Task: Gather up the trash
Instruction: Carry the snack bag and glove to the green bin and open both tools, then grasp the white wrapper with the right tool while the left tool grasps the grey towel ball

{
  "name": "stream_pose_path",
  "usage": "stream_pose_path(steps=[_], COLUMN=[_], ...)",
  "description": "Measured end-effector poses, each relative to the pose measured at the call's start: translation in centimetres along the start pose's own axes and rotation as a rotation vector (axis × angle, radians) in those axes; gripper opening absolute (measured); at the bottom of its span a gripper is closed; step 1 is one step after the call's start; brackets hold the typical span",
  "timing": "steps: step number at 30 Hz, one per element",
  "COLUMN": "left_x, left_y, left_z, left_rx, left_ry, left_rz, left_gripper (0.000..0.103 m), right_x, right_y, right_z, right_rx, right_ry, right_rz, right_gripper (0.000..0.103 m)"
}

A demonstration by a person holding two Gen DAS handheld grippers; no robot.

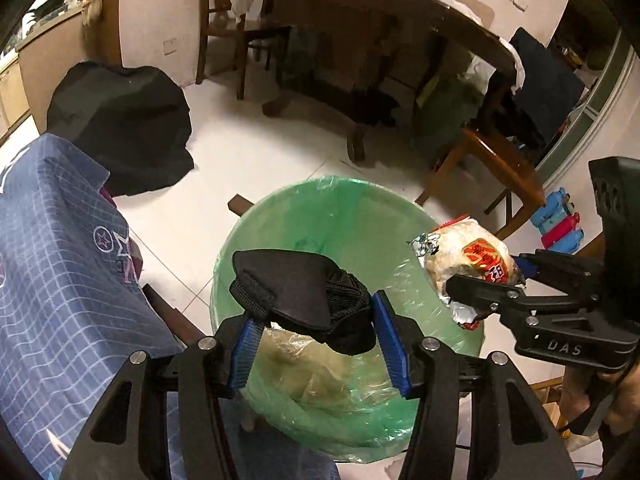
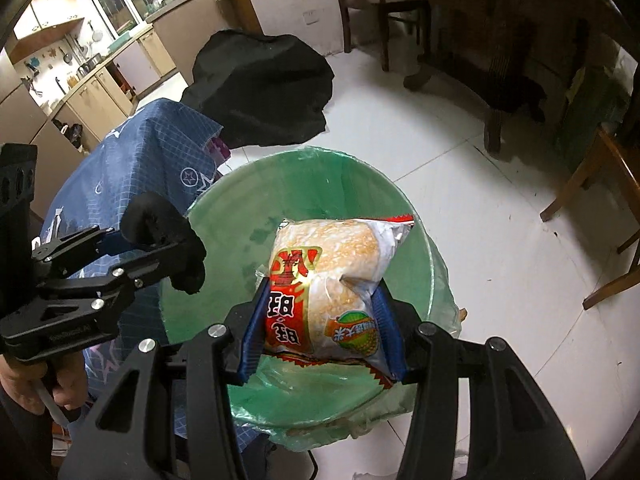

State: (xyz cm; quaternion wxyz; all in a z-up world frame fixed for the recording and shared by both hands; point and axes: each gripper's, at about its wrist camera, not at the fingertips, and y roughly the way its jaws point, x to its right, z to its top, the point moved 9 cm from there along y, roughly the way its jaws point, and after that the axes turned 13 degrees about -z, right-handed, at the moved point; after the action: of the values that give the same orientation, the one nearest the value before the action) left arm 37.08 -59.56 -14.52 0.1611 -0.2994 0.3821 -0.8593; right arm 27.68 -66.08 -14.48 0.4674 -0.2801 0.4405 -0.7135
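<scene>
At the drop step: over the green-lined bin (image 1: 344, 216), my left gripper (image 1: 316, 332) is clamped on a black fabric piece (image 1: 304, 292), right gripper (image 2: 320, 328) clamped on a snack packet (image 2: 332, 280); next, I'd spread both jaws.

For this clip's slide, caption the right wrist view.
Right tool holds snack bag over green-lined bin; left tool holds black cloth.
</scene>
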Motion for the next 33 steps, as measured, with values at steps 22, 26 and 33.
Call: stream_pose_path(steps=[22,26,33], left_x=[-1.2,-1.5,-8.7], left_y=[-3.9,-8.1,-20.8], left_z=[-1.4,-4.2,-12.2], left_rx=[0.077,0.128,0.289], left_ry=[-0.022,0.012,-0.069], left_rz=[0.043,0.063,0.184], left_gripper=[0.079,0.079,0.079], right_x=[0.4,-2.6,-11.1], right_y=[-2.0,-6.6,-10.4], right_z=[-0.1,-0.7,-4.7], right_rx=[0.089,0.257,0.386], right_ry=[0.027,-0.045,-0.150], right_rz=[0.005,0.015,0.149], right_gripper=[0.064,0.070,0.080])
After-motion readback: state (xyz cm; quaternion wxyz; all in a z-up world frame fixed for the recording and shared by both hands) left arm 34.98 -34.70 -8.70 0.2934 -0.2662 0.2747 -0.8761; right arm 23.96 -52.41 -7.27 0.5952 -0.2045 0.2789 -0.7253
